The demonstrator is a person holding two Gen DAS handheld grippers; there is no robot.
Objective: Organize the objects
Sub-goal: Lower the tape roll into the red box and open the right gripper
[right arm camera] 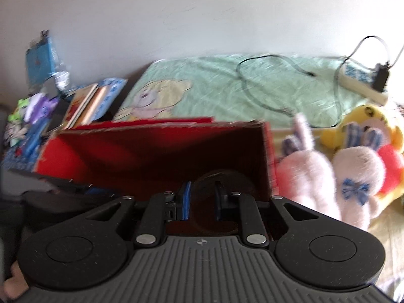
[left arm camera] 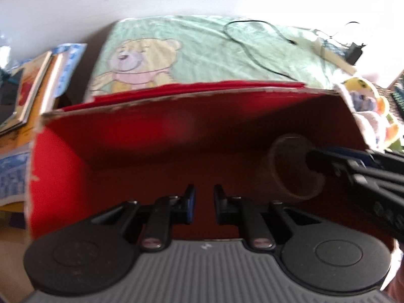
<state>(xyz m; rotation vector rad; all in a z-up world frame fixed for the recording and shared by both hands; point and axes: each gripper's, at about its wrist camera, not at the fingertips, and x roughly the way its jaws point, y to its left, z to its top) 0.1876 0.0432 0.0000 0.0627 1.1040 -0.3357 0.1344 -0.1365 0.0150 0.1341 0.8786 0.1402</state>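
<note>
An open red cardboard box [left arm camera: 176, 126] fills the left wrist view and sits in the middle of the right wrist view [right arm camera: 151, 151]. A brown cardboard tube [left arm camera: 277, 156] lies inside it at the right, its open end facing me. My right gripper [left arm camera: 311, 157] reaches in from the right with one finger inside the tube and the blue-padded one outside its wall. In its own view the jaws [right arm camera: 202, 197] stand apart around the tube's rim [right arm camera: 242, 176]. My left gripper [left arm camera: 204, 202] hovers over the box floor, slightly open and holding nothing.
Behind the box lies a green blanket with a bear print [left arm camera: 202, 50], with a black cable [right arm camera: 265, 96] and a power strip [right arm camera: 361, 83] on it. Plush toys [right arm camera: 328, 171] crowd the box's right side. Books [right arm camera: 85, 106] and clutter lie at the left. A hand [right arm camera: 12, 282] shows bottom left.
</note>
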